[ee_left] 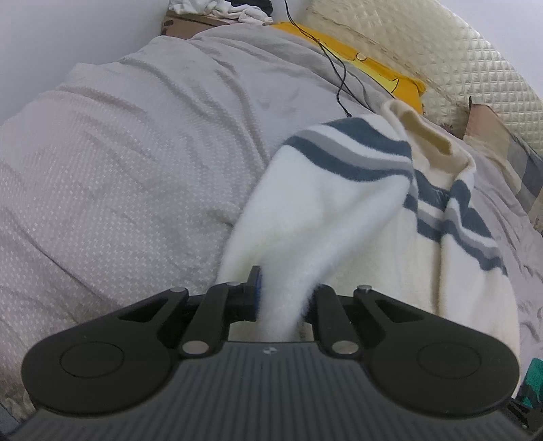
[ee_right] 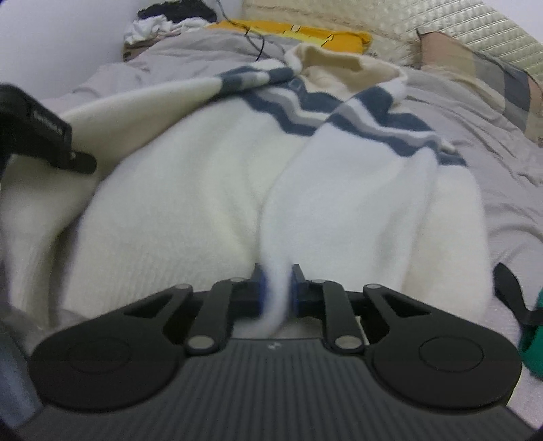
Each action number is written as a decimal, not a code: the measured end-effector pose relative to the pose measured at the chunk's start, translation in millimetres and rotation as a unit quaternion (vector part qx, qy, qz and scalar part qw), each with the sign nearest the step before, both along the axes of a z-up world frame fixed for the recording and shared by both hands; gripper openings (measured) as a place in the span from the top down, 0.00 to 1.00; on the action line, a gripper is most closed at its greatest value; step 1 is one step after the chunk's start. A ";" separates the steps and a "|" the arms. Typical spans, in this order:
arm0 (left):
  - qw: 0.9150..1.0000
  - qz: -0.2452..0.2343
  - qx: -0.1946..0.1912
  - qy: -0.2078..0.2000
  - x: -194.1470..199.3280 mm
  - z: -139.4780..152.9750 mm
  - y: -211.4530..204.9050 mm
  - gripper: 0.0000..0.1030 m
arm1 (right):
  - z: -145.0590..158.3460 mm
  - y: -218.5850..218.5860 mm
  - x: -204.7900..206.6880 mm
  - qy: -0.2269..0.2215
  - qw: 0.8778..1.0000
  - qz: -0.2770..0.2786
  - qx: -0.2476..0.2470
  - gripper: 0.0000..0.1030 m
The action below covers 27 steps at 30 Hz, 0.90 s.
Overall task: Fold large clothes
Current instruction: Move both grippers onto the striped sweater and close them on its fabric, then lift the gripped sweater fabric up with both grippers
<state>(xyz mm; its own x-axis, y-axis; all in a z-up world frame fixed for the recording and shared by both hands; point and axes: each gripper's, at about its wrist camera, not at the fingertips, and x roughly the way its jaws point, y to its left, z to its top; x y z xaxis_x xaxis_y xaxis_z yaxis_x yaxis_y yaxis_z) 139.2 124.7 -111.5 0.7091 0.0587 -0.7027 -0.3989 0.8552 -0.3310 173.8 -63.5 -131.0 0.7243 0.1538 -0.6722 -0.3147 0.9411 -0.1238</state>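
While both grippers pinch white fabric, the sweater (ee_left: 356, 217) lies spread on a grey bedspread (ee_left: 118, 152), collar end away from the cams. L gripper (ee_left: 283, 291) is clamped on a fold of the sweater's white sleeve, cloth bunched btwn the blue pads & running up toward the blue/grey stripes. R gripper (ee_right: 276, 288) is likewise closed on a white sleeve, fabric squeezed btwn its pads; that view is blurred so edges are soft. In the R view the L gripper's black body shows at far left, touching the sweater's edge. Sweater is cream/white w/ navy & grey bands across chest and sleeves, cream collar (ee_right: 334, 62) standing open at the far end. Beyond it: a yellow pillow (ee_left: 383, 73) against a quilted cream headboard (ee_left: 458, 57), a thin black cable (ee_left: 339, 68) trailing over the bedspread, a heap of white clothes (ee_right: 149, 29) at the far corner by the wall. Patterned pillow (ee_right: 475, 57) sits right of the collar
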 end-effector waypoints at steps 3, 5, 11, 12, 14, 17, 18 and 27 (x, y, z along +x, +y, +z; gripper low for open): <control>1.000 0.003 -0.006 -0.001 -1.2 -0.2 2.8 0.88 | 6.9 -6.9 -5.1 -0.009 1.000 -0.010 0.010 0.85; 1.000 0.004 -0.010 -0.002 -2.2 -0.7 4.9 0.88 | 12.6 -15.7 -7.9 -0.012 0.999 -0.023 0.028 0.85; 1.000 0.007 -0.021 -0.006 -5.8 0.2 8.3 0.88 | 29.5 -50.6 -15.9 -0.020 0.993 -0.072 0.090 0.92; 1.000 0.007 -0.022 -0.007 -6.3 0.5 8.6 0.88 | 31.3 -57.8 -17.5 -0.024 0.992 -0.080 0.097 0.92; 1.000 0.007 -0.024 -0.007 -6.7 0.4 10.0 0.88 | 35.5 -78.1 -16.5 -0.021 0.986 -0.101 0.132 0.92; 1.000 0.007 -0.023 -0.009 -8.2 1.6 9.6 0.88 | 39.3 -102.5 -15.1 -0.018 0.974 -0.129 0.184 0.92; 1.000 0.006 -0.023 -0.010 -8.7 1.9 9.4 0.88 | 39.5 -107.7 -14.9 -0.018 0.971 -0.136 0.197 0.92; 0.998 -0.010 0.053 -0.017 5.3 19.5 15.7 0.89 | 50.2 -127.3 -5.3 -0.037 0.965 -0.165 0.203 0.92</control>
<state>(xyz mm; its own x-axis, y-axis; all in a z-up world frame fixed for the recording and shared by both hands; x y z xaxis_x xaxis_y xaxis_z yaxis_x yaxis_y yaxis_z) 144.4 140.4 -92.0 0.7344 0.1166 -0.6686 -0.3709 0.8940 -0.2514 168.5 -190.8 -80.9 0.8224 0.1458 -0.5499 0.0061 0.9643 0.2647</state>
